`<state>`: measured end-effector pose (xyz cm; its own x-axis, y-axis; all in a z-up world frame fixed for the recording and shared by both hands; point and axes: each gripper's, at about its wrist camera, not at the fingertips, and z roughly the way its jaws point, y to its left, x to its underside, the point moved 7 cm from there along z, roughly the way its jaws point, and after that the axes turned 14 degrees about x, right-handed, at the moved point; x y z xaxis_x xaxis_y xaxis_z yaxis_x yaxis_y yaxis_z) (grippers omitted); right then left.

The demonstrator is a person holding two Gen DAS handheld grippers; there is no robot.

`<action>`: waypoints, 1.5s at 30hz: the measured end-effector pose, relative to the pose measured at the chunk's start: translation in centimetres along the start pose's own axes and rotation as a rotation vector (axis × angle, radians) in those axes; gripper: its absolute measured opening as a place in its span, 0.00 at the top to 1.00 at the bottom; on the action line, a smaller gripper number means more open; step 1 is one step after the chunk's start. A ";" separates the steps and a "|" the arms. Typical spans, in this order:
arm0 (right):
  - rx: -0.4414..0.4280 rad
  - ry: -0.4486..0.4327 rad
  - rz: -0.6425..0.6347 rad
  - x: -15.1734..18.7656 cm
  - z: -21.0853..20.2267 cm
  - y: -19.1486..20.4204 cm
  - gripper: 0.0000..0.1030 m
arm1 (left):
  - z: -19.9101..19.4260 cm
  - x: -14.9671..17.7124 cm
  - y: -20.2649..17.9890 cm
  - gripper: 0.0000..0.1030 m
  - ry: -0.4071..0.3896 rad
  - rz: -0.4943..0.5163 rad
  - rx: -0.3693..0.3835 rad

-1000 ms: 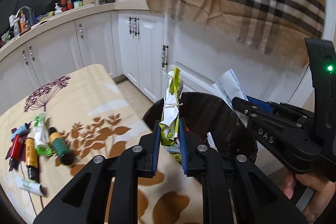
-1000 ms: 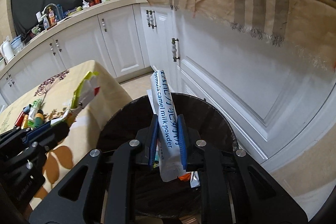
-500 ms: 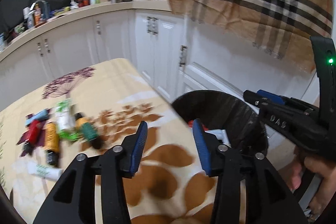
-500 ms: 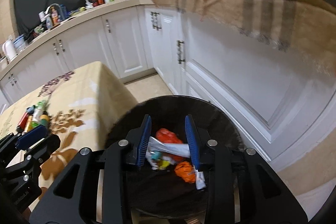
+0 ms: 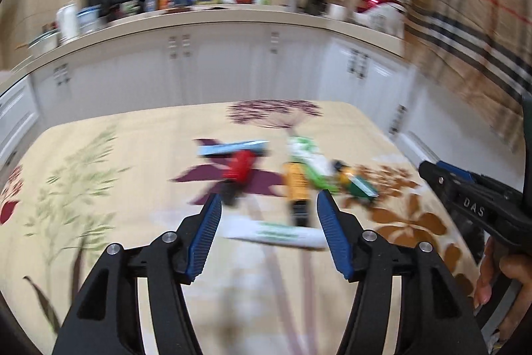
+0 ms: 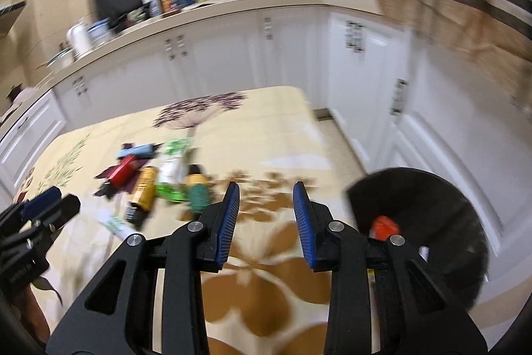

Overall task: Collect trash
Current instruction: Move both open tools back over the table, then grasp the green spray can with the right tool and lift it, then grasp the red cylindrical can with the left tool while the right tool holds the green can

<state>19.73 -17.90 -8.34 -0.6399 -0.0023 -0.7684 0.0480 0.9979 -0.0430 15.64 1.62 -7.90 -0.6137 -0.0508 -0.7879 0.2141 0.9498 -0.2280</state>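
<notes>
Both views are motion-blurred. My left gripper (image 5: 267, 215) is open and empty above the table, facing a cluster of trash: a red tube (image 5: 239, 168), a light blue packet (image 5: 229, 148), an orange-yellow tube (image 5: 296, 185), a green-white wrapper (image 5: 309, 162), a green-capped bottle (image 5: 355, 185) and a white tube (image 5: 282, 233) nearest the fingers. My right gripper (image 6: 266, 205) is open and empty over the table's right part. The cluster (image 6: 149, 178) lies to its left. The black trash bin (image 6: 442, 215) with orange trash inside stands at its right.
The table carries a cream floral cloth (image 5: 116, 188). White kitchen cabinets (image 5: 232, 69) and a cluttered counter run behind it. A plaid cloth (image 5: 472, 29) hangs at the right. The right gripper shows at the right edge of the left wrist view (image 5: 472, 205).
Both grippers opened and dropped their wrappers into the bin, then swung left from the bin toward the trash on the table. The bin is now at the right edge.
</notes>
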 end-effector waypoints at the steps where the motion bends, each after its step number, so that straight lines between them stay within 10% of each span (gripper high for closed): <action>1: -0.012 0.002 -0.017 -0.1 0.2 1.2 0.68 | -0.4 0.0 1.0 0.43 -0.003 -0.013 -0.018; 17: -0.020 0.119 -0.149 0.9 4.8 8.3 0.68 | -2.5 1.7 9.3 0.40 0.002 -0.118 -0.111; 45: -0.007 0.108 -0.089 -0.1 5.3 5.1 0.78 | 5.2 -0.2 4.4 0.38 0.114 -0.006 -0.006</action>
<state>24.12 -13.17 -11.86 -0.7203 -0.0838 -0.6886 -0.0171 0.9945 -0.1031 20.68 4.23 -11.70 -0.6972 -0.0213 -0.7166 0.2058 0.9516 -0.2284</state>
